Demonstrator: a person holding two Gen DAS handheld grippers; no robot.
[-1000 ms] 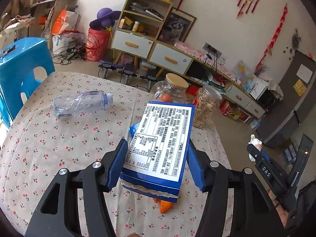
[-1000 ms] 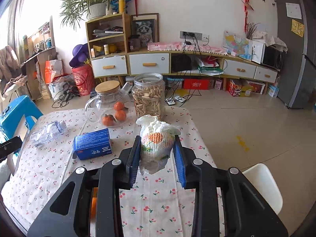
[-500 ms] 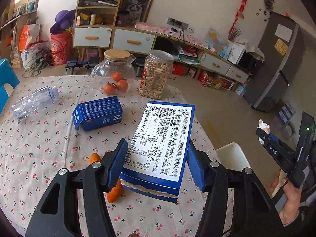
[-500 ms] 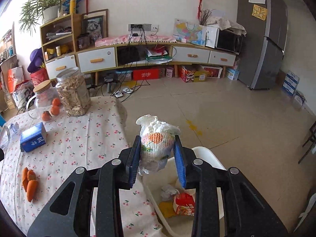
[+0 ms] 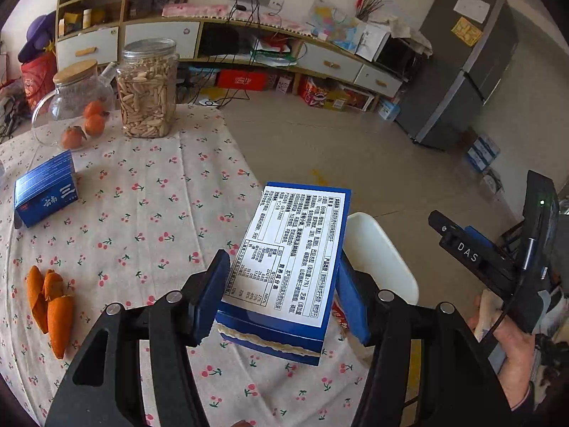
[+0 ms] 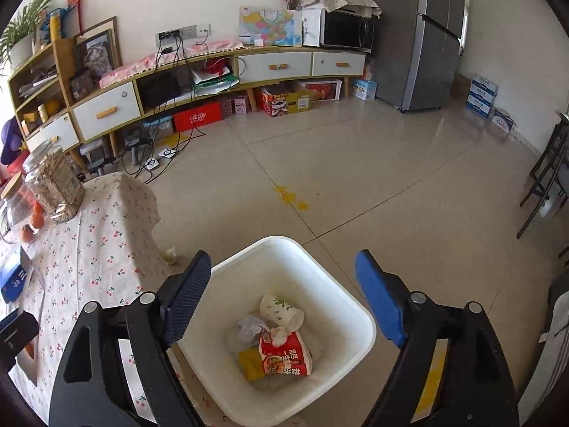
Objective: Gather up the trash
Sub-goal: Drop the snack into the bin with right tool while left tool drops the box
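My left gripper [image 5: 281, 284] is shut on a blue box with a white label [image 5: 291, 259], held over the table's right edge near the white bin [image 5: 377, 252]. My right gripper [image 6: 281, 299] is open and empty above the white bin [image 6: 284, 249]. The bin holds a paper cup [image 6: 281, 311], a crumpled plastic bag [image 6: 249, 329] and a red noodle packet [image 6: 284, 354]. The right gripper also shows in the left wrist view [image 5: 473, 249] at the right. On the table lie a second blue box [image 5: 46, 188] and orange peels [image 5: 49, 306].
A cherry-print cloth covers the table [image 5: 142, 213]. A jar of seeds [image 5: 147, 89] and a glass pot with oranges [image 5: 74, 106] stand at its far edge. The tiled floor [image 6: 355, 178] lies beyond the bin, with a low cabinet [image 6: 213, 71] and a fridge [image 6: 426, 35] along the wall.
My right gripper swung from the table to above the bin, opened and let go of the plastic bag. My left gripper turned right with the blue box toward the bin.
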